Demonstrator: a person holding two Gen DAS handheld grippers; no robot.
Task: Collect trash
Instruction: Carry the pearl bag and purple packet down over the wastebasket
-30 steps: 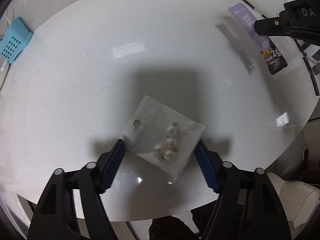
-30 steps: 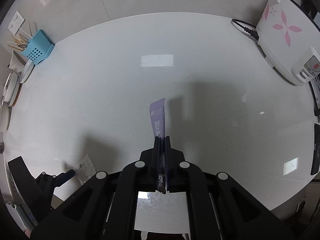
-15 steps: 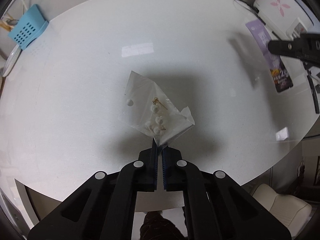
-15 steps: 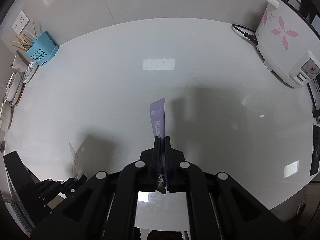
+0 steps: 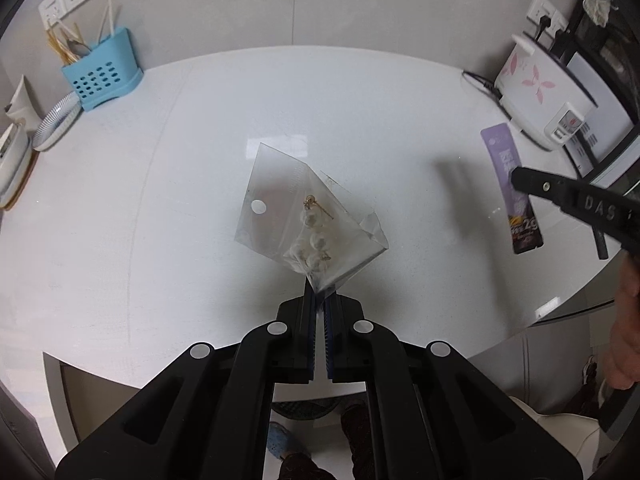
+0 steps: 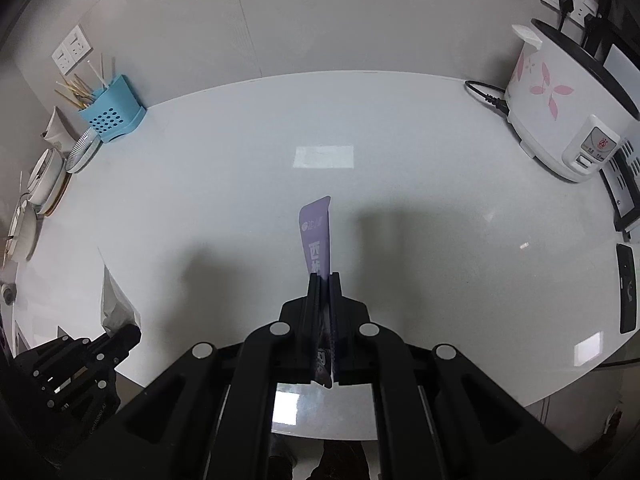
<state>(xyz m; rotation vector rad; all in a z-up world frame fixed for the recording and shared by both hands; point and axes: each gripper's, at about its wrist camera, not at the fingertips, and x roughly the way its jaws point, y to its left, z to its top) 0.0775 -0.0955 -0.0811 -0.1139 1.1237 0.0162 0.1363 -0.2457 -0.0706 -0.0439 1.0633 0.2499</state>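
We took the white round table (image 5: pixel 168 208) as our landmark and read across it from left to right. At its far left edge, against the wall, stood a blue utensil holder (image 5: pixel 102 74) with chopsticks in it, and a striped plate (image 5: pixel 54 122) leaned just beside it. Over the middle of the table, near the front edge, the left gripper (image 5: pixel 319 302) had its jaws pressed together on one corner of a clear plastic bag (image 5: pixel 304 216); the bag was held off the surface, fanned out above the fingertips, with small white beads and a thin gold pin bunched in its lower part. To the right of that, also above the table, the right gripper (image 6: pixel 323 280) was clamped on a purple sachet (image 6: pixel 317 232), which stood on edge between the closed jaws with its upper half sticking out past the tips and its dark lower end below them. In the left wrist view a hand (image 5: pixel 626 332) showed at the right border, behind that gripper. At the table's far right edge sat a white rice cooker (image 6: pixel 560 120) with pink petals, its black cord (image 6: pixel 484 94) lying on the surface next to it.
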